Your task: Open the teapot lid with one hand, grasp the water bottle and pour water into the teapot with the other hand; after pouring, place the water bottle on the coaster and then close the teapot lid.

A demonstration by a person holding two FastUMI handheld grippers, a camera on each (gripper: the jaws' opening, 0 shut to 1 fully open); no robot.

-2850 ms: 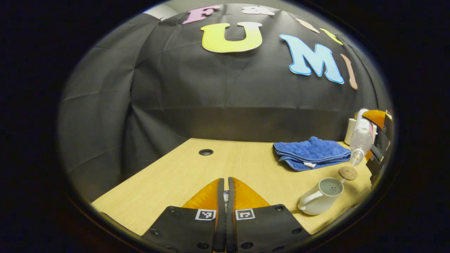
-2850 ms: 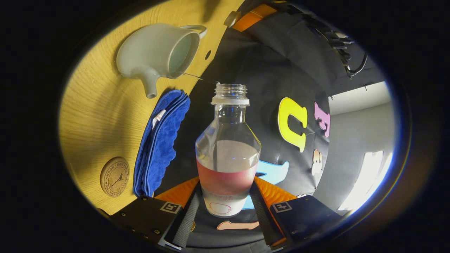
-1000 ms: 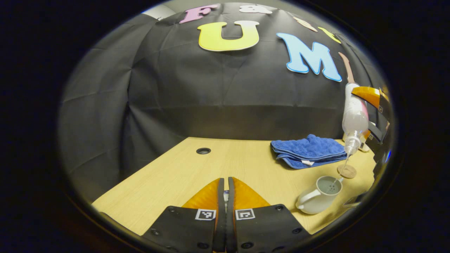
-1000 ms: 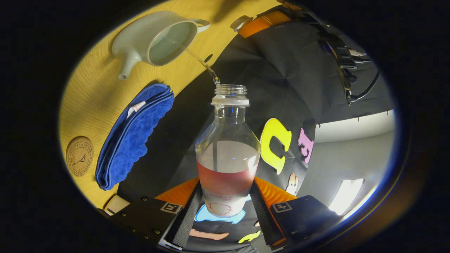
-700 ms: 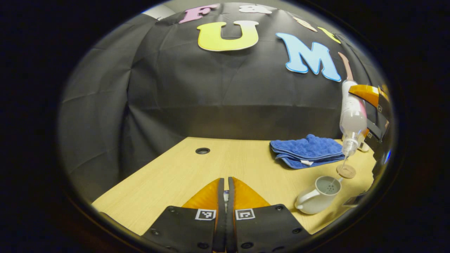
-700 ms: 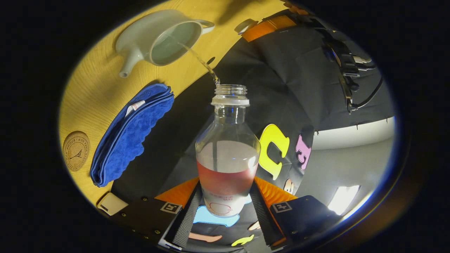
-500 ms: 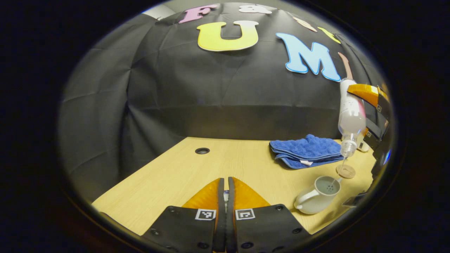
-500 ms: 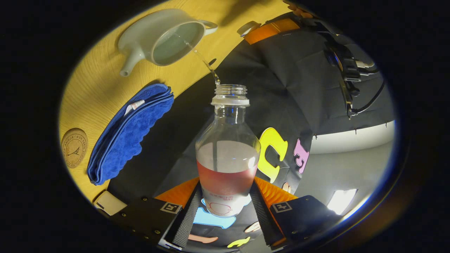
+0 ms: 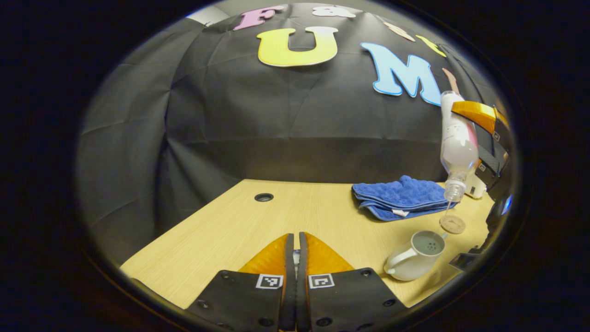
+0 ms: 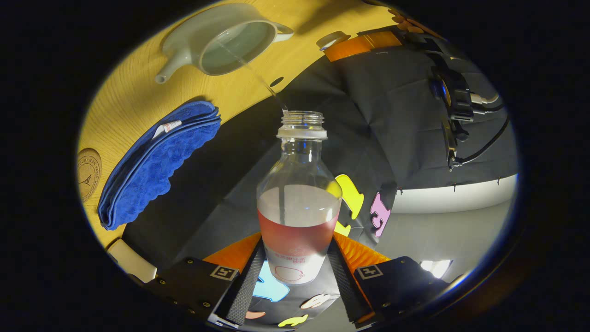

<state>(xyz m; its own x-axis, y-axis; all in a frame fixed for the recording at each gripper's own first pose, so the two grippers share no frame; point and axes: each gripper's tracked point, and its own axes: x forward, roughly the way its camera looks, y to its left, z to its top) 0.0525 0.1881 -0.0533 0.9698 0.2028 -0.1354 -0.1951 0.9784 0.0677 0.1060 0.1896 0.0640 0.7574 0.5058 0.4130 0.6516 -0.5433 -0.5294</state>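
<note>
The right gripper (image 10: pixel 295 272) squeezes the water bottle (image 10: pixel 298 203), tipped over the open teapot (image 9: pixel 415 257) near the table (image 9: pixel 276 216) edge. A thin stream runs in. The left gripper (image 9: pixel 295 258) looks pinched together, maybe on the lid. Farther back lies the coaster (image 9: pixel 452 224).

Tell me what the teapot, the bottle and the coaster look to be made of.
Teapot: likely glazed ceramic, pale, smooth, softly glossy. Water bottle: clear, probably plastic, with threaded neck and pink label band; glass is possible. Coaster: looks like cork or wood, a matte tan disc with printed or stamped marking.
</note>
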